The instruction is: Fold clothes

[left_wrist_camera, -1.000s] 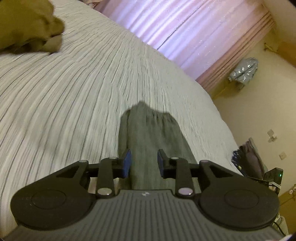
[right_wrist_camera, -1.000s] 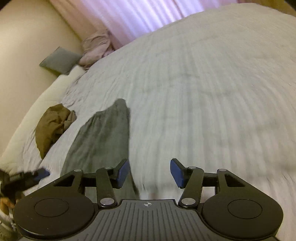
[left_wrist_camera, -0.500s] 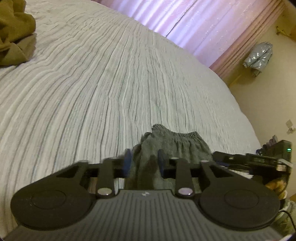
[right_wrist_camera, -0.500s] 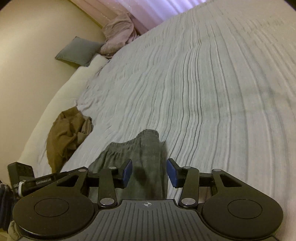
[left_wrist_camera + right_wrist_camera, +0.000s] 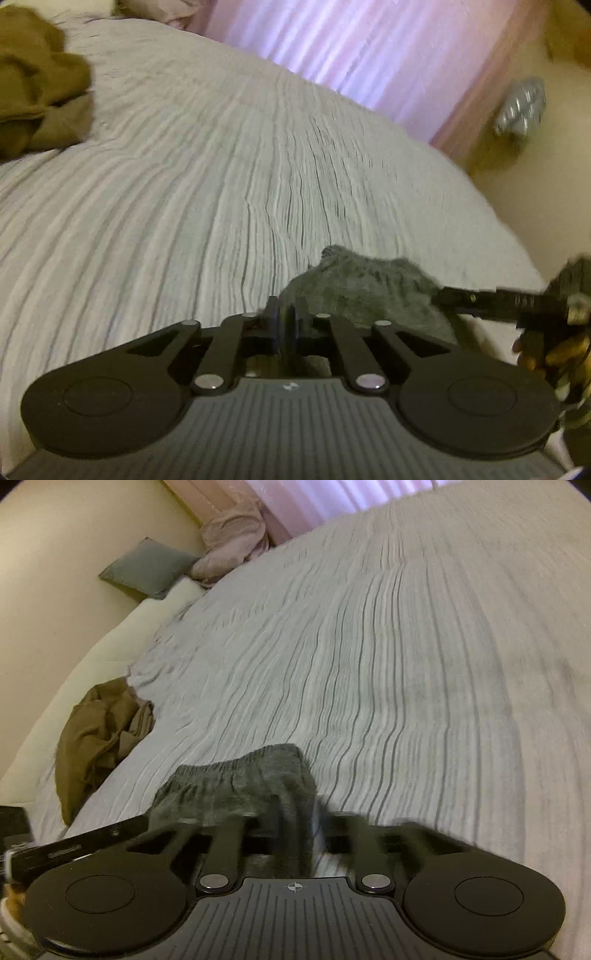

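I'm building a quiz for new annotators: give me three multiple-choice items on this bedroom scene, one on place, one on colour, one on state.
1. Where does the brown garment lie? A on the bed; B on the floor; C over a chair.
2. What colour is the curtain? A blue; B pink; C green.
3. The brown garment is: A neatly folded; B crumpled; C hung up.
Answers: 1 A, it rests on the bed; 2 B, pink pleats show behind the bed; 3 B, it lies in a loose heap.
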`<state>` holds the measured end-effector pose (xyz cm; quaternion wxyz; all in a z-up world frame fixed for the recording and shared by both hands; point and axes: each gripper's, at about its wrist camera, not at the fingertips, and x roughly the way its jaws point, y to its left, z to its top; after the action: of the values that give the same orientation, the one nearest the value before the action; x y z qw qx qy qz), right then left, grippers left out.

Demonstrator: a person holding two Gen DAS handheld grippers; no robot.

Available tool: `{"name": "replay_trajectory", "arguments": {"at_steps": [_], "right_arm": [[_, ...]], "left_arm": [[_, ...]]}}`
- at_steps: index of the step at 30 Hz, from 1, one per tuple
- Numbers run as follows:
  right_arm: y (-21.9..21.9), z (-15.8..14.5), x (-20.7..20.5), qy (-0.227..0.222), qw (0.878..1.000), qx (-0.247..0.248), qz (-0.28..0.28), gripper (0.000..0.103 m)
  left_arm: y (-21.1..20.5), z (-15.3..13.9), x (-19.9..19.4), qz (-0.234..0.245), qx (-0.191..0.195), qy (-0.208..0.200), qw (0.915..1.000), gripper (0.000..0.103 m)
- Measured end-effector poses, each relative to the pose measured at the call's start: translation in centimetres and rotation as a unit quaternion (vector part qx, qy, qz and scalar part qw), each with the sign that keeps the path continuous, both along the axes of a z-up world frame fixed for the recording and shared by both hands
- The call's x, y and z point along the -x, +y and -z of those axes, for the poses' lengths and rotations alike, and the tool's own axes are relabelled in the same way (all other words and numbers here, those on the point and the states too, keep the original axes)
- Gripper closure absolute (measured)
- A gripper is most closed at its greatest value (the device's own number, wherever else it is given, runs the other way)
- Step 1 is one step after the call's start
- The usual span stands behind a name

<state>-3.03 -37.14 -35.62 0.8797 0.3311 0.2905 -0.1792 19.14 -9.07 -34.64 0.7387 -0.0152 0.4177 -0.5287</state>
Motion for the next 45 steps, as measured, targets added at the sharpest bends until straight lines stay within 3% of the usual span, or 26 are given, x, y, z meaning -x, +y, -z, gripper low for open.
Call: {"name": "replay_trajectory", "arguments": {"at_steps": [4, 9, 12, 13, 16, 21, 25, 28, 30, 33, 36, 39, 42, 45], "right_arm": [[2.5, -3.0, 3.2, -0.017, 0.999, 0.047, 0.003, 0.046], [6.8, -3.8, 7.8, -0.042, 0.999, 0.033, -0.006, 0.047], [9.0, -3.9, 10.2, -0.049, 0.999, 0.023, -0.003, 0.047], [9.4, -3.8, 10.6, -0.045, 0.999, 0.019, 0.000, 0.049], [10.3, -3.6, 11.8, -0.033, 0.999, 0.012, 0.010, 0.056], [10.9, -3.3, 13.6, 0.008, 0.999, 0.009, 0.038, 0.056], [11.6, -4.5, 13.8, 0.017, 0.998, 0.037, 0.053, 0.056], [13.0, -6.4, 12.8, 0.001, 0.996, 0.084, 0.031, 0.056], [14.2, -6.9, 11.3, 0.001, 0.994, 0.107, 0.009, 0.056], [16.6, -6.1, 8.4, 0.026, 0.988, 0.147, -0.031, 0.056], [19.2, -4.0, 7.1, 0.076, 0.979, 0.178, -0.060, 0.056], [20.8, -2.0, 8.8, 0.138, 0.967, 0.207, -0.056, 0.056], [22.0, -1.3, 13.1, 0.149, 0.970, 0.188, -0.042, 0.056], [23.2, -2.0, 17.8, 0.158, 0.971, 0.177, -0.021, 0.056]], "left_arm": [[4.4, -1.1, 1.3, -0.001, 0.027, 0.059, 0.9979, 0.096], [7.4, -0.3, 3.2, 0.007, 0.023, 0.110, 0.9937, 0.096], [7.7, 0.0, 3.2, 0.000, 0.026, 0.117, 0.9928, 0.096], [7.8, -0.2, 3.5, 0.003, 0.025, 0.106, 0.9940, 0.103], [8.0, -0.9, 4.1, 0.010, 0.024, 0.074, 0.9969, 0.103], [8.6, 0.2, 4.7, 0.008, -0.020, 0.037, 0.9991, 0.103], [8.7, -2.1, 5.8, -0.007, -0.019, -0.011, 0.9997, 0.094], [9.1, -4.1, 6.4, -0.006, 0.016, -0.019, 0.9997, 0.094], [8.3, -4.4, 7.7, 0.017, 0.011, -0.034, 0.9992, 0.094], [7.3, -3.3, 10.1, 0.041, -0.035, -0.080, 0.9953, 0.094], [7.9, -1.4, 11.7, 0.037, -0.067, -0.087, 0.9933, 0.095], [10.6, -0.2, 12.8, 0.028, -0.078, -0.076, 0.9937, 0.098], [13.9, 0.2, 14.0, 0.020, -0.097, -0.067, 0.9929, 0.099], [16.5, -1.2, 15.3, 0.007, -0.100, -0.069, 0.9926, 0.099]]}}
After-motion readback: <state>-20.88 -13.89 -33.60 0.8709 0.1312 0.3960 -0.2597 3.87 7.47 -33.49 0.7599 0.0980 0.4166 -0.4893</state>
